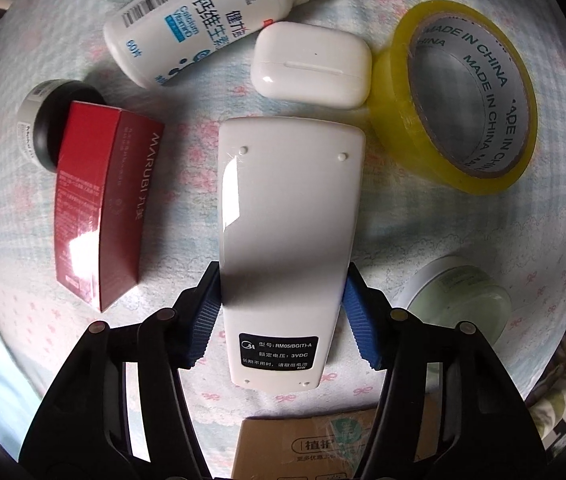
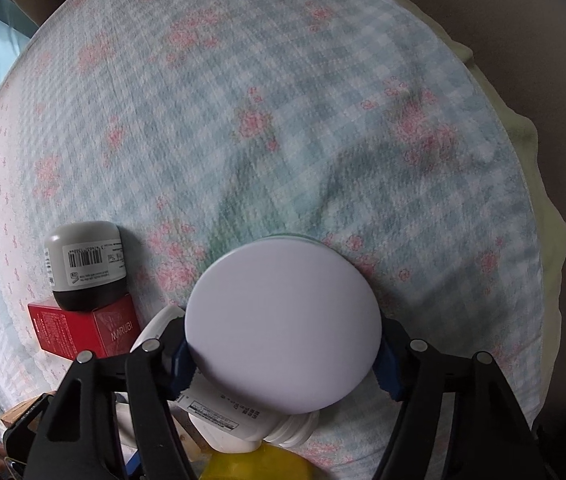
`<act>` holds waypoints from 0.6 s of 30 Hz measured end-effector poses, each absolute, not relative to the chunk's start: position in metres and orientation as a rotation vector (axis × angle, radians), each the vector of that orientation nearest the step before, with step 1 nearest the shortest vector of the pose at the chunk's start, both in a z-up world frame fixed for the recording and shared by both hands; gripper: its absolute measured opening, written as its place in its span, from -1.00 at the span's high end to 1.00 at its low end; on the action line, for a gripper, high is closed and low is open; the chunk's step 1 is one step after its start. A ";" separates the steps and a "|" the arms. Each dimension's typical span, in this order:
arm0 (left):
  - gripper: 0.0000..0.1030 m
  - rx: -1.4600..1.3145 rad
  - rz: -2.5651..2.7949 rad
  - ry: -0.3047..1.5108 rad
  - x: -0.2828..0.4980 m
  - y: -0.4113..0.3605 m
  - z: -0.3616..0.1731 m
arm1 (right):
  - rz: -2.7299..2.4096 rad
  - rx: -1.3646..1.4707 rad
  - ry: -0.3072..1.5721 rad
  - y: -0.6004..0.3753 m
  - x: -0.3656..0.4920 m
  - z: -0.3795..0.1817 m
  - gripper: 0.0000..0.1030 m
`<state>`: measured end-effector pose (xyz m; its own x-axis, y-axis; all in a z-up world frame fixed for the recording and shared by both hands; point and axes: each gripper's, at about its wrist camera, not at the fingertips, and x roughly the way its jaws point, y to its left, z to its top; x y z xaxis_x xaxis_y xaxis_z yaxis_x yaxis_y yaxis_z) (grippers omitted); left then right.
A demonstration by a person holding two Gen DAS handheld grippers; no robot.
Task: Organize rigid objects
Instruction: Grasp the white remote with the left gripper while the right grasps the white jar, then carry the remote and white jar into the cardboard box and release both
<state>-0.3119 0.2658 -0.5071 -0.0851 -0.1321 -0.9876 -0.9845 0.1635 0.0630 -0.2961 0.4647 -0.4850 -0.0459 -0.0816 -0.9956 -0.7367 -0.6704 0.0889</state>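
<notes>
My left gripper (image 1: 283, 316) is shut on a white remote control (image 1: 287, 216), held face down with its label toward me, above the checked cloth. Around it lie a red MARUBI box (image 1: 103, 204), a grey and black jar (image 1: 39, 124), a white pill bottle (image 1: 207, 20), a white earbud case (image 1: 311, 68) and a yellow tape roll (image 1: 463, 92). My right gripper (image 2: 283, 356) is shut on a round white-lidded jar (image 2: 283, 328). The red box (image 2: 83, 330), the grey jar (image 2: 85, 264) and the pill bottle (image 2: 243, 424) also show in the right wrist view.
A floral checked cloth (image 2: 283, 100) covers the surface. A cardboard box (image 1: 303, 448) sits at the near edge in the left wrist view. A round white tin (image 1: 459, 300) lies to the right of the remote. The tape roll (image 2: 259, 464) shows under my right gripper.
</notes>
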 end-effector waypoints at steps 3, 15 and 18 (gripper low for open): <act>-0.06 -1.188 1.110 1.403 -0.321 0.261 -0.496 | 1.770 -1.726 0.882 0.465 -0.293 -0.478 -0.29; -0.06 -1.266 1.263 1.290 -0.347 0.236 -0.418 | 1.858 -1.648 0.873 0.449 -0.299 -0.413 -0.29; -0.06 -1.279 1.324 1.243 -0.354 0.226 -0.386 | 1.931 -1.623 0.876 0.438 -0.298 -0.382 -0.29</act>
